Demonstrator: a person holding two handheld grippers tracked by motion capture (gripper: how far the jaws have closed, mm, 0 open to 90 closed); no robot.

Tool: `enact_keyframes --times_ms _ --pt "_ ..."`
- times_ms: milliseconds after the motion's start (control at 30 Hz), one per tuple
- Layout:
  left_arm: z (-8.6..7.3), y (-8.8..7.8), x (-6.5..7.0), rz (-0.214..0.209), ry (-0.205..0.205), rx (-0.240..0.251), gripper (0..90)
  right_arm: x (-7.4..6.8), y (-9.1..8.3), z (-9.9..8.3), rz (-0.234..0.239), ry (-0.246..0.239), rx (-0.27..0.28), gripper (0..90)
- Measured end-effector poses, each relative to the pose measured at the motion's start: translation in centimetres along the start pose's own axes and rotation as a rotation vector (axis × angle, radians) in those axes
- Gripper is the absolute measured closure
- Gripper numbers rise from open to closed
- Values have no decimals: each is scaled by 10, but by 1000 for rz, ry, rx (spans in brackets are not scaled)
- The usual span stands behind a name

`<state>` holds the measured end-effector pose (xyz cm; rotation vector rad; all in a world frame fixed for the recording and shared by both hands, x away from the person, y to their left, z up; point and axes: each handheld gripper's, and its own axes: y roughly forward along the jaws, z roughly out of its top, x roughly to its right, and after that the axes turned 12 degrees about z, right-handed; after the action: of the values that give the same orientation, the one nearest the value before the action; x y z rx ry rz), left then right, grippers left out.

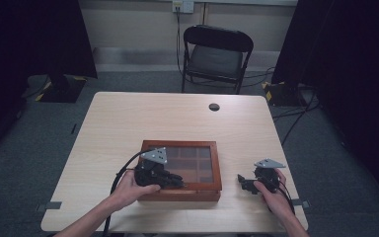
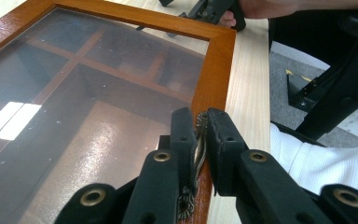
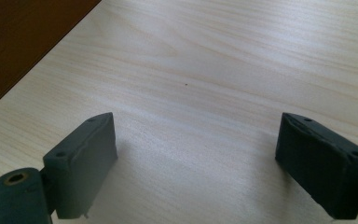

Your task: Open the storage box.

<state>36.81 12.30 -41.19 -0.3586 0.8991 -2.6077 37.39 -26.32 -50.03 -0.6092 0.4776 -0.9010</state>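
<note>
While the right gripper [image 3: 196,158] rests spread on the pale wooden table [image 1: 128,118], the left gripper [image 2: 200,135] pinches the brass clasp [image 2: 198,154] at six o'clock on the glass-lidded brown wooden box [image 1: 217,168].

Both hands low, one gripper pinched, one spread

Left gripper [image 2: 200,140] has its jaws nearly together, pointing right; right gripper [image 3: 196,158] rests with jaws wide apart, pointing left.

No legible text, labels, numbers, apparently
</note>
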Motion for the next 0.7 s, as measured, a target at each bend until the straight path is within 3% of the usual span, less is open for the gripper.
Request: enact_keyframes --times_ms 367,700 --pt "13 -13 -2 14 -10 1 810 0 0 0 0 0 0 114" --pt "17 -12 -2 13 -14 -20 811 0 0 0 0 0 0 114"
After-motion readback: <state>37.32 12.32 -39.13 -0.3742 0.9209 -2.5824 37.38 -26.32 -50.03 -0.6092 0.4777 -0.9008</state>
